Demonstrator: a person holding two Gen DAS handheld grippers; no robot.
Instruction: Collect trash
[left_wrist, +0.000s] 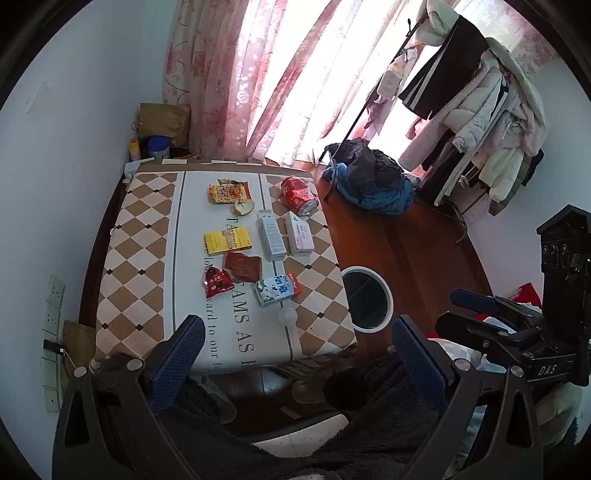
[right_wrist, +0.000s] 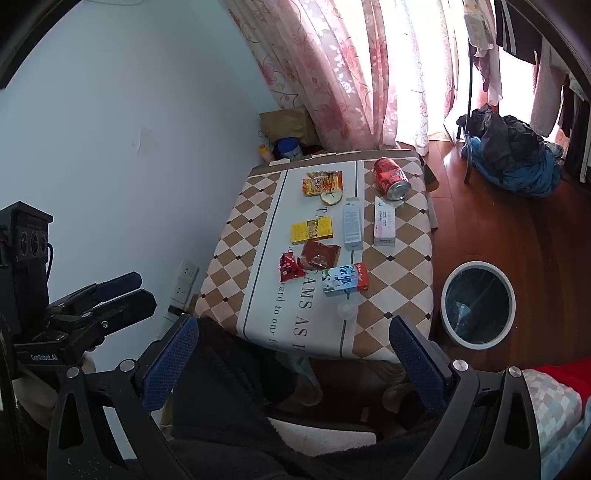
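Several pieces of trash lie on a small table (left_wrist: 140, 258) with a checkered cloth: a red can (left_wrist: 299, 195) on its side, a milk carton (left_wrist: 277, 290), two white boxes (left_wrist: 272, 238), a yellow packet (left_wrist: 228, 240), a brown wrapper (left_wrist: 242, 265), a red wrapper (left_wrist: 218, 282) and a noodle packet (left_wrist: 229, 192). A white-rimmed bin (left_wrist: 367, 299) with a dark liner stands on the floor right of the table; it also shows in the right wrist view (right_wrist: 478, 304). My left gripper (left_wrist: 297, 360) and right gripper (right_wrist: 295, 360) are both open, empty, held back from the table's near edge.
A clear plastic lid (left_wrist: 287, 315) lies near the table's front. A pile of dark and blue clothes (left_wrist: 373, 181) lies on the wooden floor by a loaded clothes rack (left_wrist: 480, 110). Curtains (left_wrist: 258, 74) hang behind. A wall with sockets (left_wrist: 51, 314) is at left.
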